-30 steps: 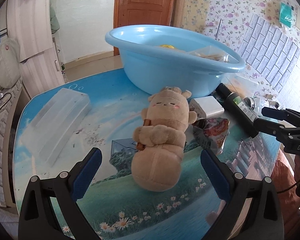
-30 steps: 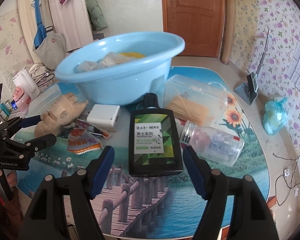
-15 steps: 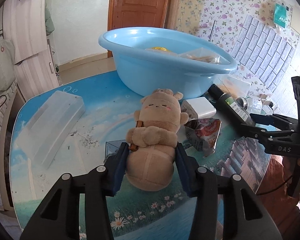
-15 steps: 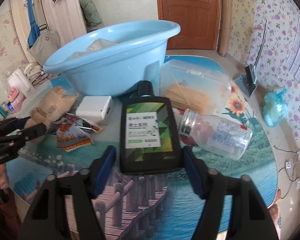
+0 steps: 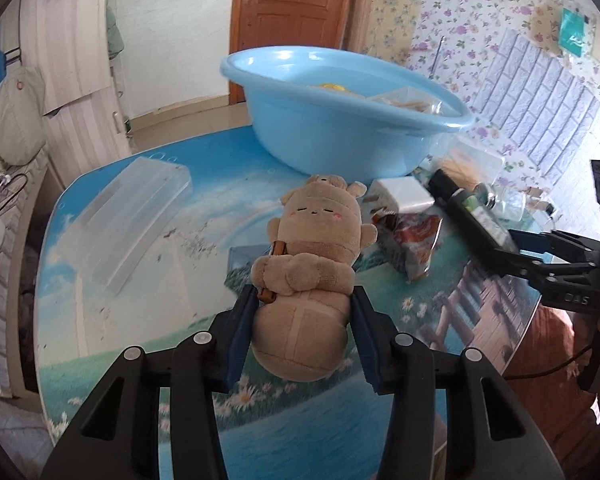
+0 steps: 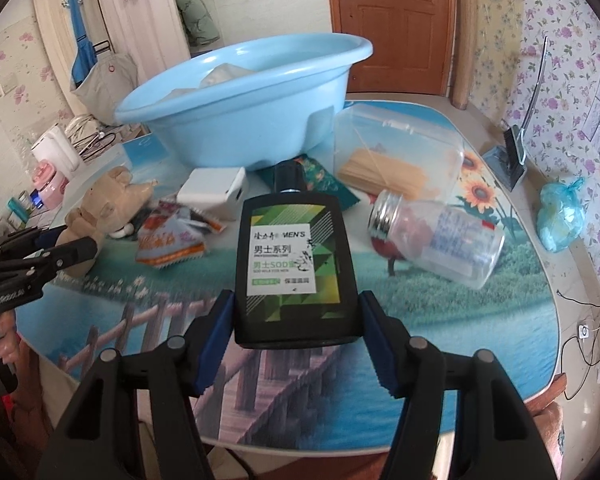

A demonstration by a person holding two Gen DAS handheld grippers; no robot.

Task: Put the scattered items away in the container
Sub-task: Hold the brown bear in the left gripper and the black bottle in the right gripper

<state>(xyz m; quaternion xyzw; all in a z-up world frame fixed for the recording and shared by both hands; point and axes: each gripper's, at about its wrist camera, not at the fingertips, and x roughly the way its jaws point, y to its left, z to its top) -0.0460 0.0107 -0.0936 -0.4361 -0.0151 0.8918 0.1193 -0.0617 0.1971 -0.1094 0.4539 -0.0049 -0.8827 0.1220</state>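
Note:
A tan plush bear (image 5: 312,264) lies on the picture-printed table, and my left gripper (image 5: 304,300) is shut on its lower body, blue pads pressed into both sides. Behind it stands the light blue basin (image 5: 340,128), holding a bag and something yellow. My right gripper (image 6: 296,300) is shut on the base of a black bottle (image 6: 296,264) with a green label, neck pointing at the basin (image 6: 240,104). The right wrist view shows the bear (image 6: 104,208) and left gripper (image 6: 72,248) at far left. The left wrist view shows the right gripper (image 5: 540,252) and bottle (image 5: 472,220) at right.
Between the two held items lie a white box (image 6: 216,192) and a red snack packet (image 6: 172,240). A glass jar (image 6: 440,240) and a clear tub of sticks (image 6: 396,160) lie right of the bottle. A clear flat box (image 5: 132,208) sits at the table's left.
Both grippers stood open a second ago. The left one has moved in and shut on the bear; the right one has shut on the black bottle.

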